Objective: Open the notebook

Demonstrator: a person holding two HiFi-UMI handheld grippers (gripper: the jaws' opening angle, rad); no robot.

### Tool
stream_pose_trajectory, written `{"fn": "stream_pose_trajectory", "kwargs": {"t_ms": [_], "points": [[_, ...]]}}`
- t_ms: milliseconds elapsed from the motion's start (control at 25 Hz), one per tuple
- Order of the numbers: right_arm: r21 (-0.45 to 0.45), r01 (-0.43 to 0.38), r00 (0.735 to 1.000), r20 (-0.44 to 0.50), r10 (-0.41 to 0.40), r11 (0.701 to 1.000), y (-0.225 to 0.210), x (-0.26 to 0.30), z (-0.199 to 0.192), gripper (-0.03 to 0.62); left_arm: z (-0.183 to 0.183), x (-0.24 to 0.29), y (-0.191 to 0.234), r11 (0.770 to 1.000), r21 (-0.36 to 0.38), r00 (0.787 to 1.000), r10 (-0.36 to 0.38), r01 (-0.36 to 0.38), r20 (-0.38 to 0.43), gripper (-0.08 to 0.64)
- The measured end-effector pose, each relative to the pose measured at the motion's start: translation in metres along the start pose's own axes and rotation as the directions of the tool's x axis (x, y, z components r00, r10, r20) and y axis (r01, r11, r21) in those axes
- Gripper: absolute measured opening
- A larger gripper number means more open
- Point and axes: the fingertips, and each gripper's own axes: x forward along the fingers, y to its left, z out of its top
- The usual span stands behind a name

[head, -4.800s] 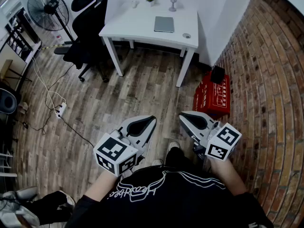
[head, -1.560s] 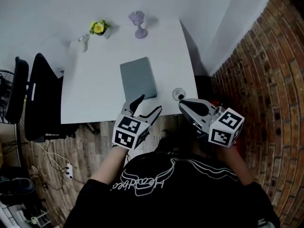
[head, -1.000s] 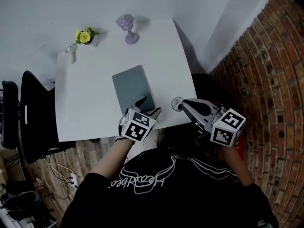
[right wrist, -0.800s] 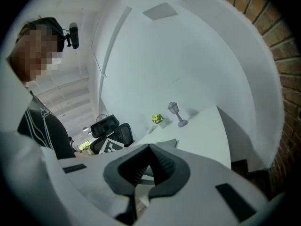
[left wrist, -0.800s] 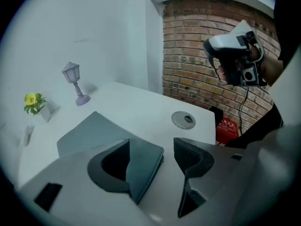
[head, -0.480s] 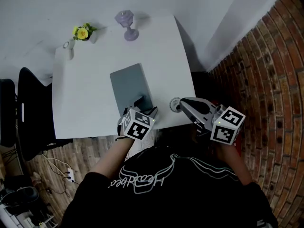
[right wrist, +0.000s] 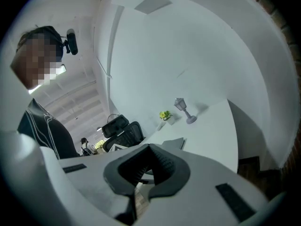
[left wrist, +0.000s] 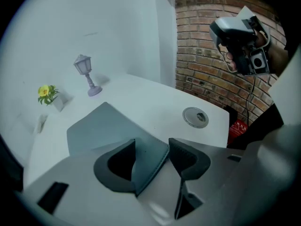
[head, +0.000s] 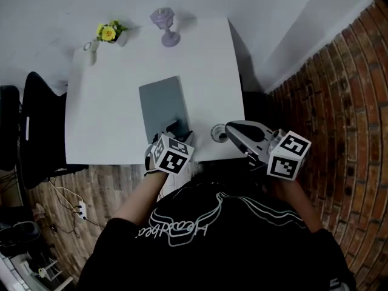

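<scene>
A closed grey notebook (head: 161, 103) lies on the white table (head: 103, 120), near its front edge. My left gripper (head: 174, 130) points steeply down at the notebook's near end. In the left gripper view the notebook's near corner (left wrist: 149, 154) sits between the jaws of that gripper (left wrist: 153, 146). The jaws are closing; the left pad (left wrist: 126, 161) lies against the cover and a gap remains at the right pad (left wrist: 181, 157). My right gripper (head: 230, 127) hovers shut and empty at the table's front right edge. Its jaws (right wrist: 149, 147) meet at the tips.
A round cable grommet (head: 217, 132) is set in the table beside the right gripper. At the far edge stand a purple lantern ornament (head: 164, 24), a small yellow flower pot (head: 109, 32) and a white bottle (head: 91, 44). A black chair (head: 27, 132) is at left, a brick wall (head: 339, 102) at right.
I have walked up to the table. My left gripper has come down onto the notebook's near corner and its jaws have narrowed. The right gripper has stayed shut beside the grommet.
</scene>
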Motion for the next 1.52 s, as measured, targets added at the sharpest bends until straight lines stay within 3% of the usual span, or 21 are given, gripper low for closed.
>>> {"fn": "stream_pose_trajectory", "kwargs": {"t_ms": [240, 480, 920, 1160, 1520], "points": [[0.006, -0.067, 0.997, -0.036, 0.067, 0.998, 0.0, -0.001, 0.008, 0.0, 0.003, -0.01, 0.0, 0.995, -0.099, 0.999, 0.031, -0.032, -0.012, 0.206], [0.005, -0.142, 0.985, -0.096, 0.141, 0.99, 0.009, 0.006, -0.004, 0.0, 0.008, -0.025, 0.001, 0.981, -0.19, 0.998, 0.056, -0.049, 0.034, 0.128], [0.047, -0.218, 0.964, -0.147, 0.222, 0.975, 0.009, 0.016, -0.024, 0.0, 0.019, -0.064, 0.009, 0.954, -0.285, 0.989, 0.122, -0.094, 0.084, 0.052], [0.024, -0.221, 0.96, -0.172, 0.222, 0.975, 0.013, 0.025, -0.031, 0.0, 0.022, -0.081, 0.019, 0.949, -0.301, 0.985, 0.129, -0.089, 0.115, 0.043], [-0.011, -0.189, 0.975, -0.122, 0.187, 0.982, 0.042, 0.04, -0.023, 0.0, 0.017, -0.117, 0.036, 0.943, -0.333, 0.976, 0.091, -0.021, 0.198, 0.041]]}}
